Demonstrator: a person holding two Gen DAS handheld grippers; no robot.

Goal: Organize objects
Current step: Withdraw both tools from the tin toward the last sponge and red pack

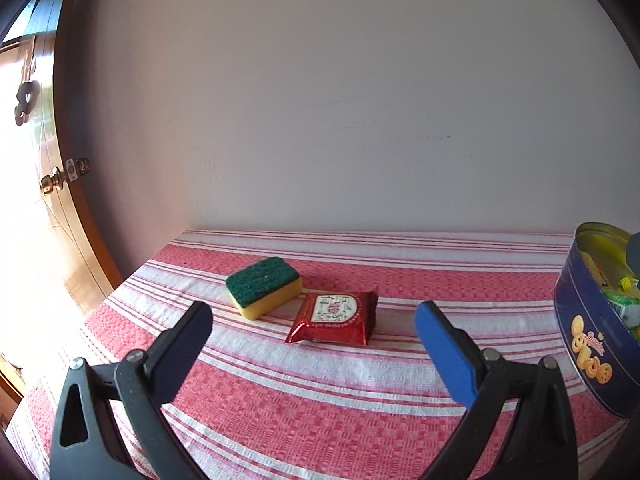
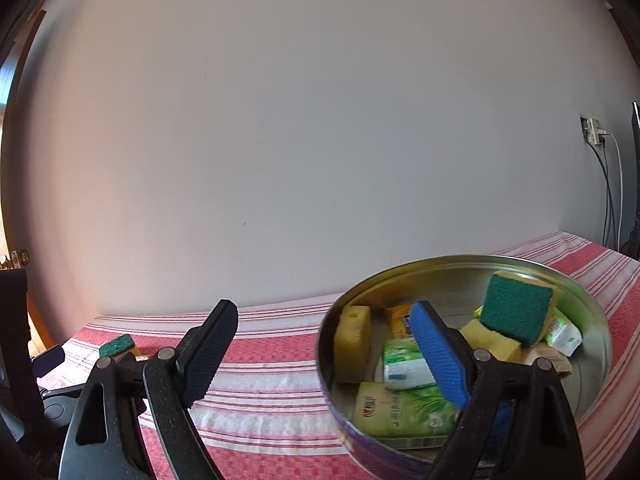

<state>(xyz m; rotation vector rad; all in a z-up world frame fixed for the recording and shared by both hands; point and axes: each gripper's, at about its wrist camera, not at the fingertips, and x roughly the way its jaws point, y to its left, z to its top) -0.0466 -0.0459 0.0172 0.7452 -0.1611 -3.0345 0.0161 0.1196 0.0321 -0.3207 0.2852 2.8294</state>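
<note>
Looking mostly done: round blue metal cookie tin (image 2: 596, 360) already packed with sponges, tissue packs and snack wrappers. Still out on the counter (image 1: 320, 392), left of the tin: green-topped yellow scrub sponge (image 1: 262, 286) and, touching its near-right corner, shiny red foil snack packet (image 1: 334, 318). Left gripper (image 1: 314, 344) wide open, holding nothing, aimed at that pair. Right gripper (image 2: 324, 354) also open and empty, near the tin. Red-and-white striped cloth, plain pale wall, wooden door (image 1: 44, 184) far left.

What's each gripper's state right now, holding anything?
Left gripper: open, empty, red packet on the tablecloth ahead.
Right gripper: open, empty, at the tin.
</note>
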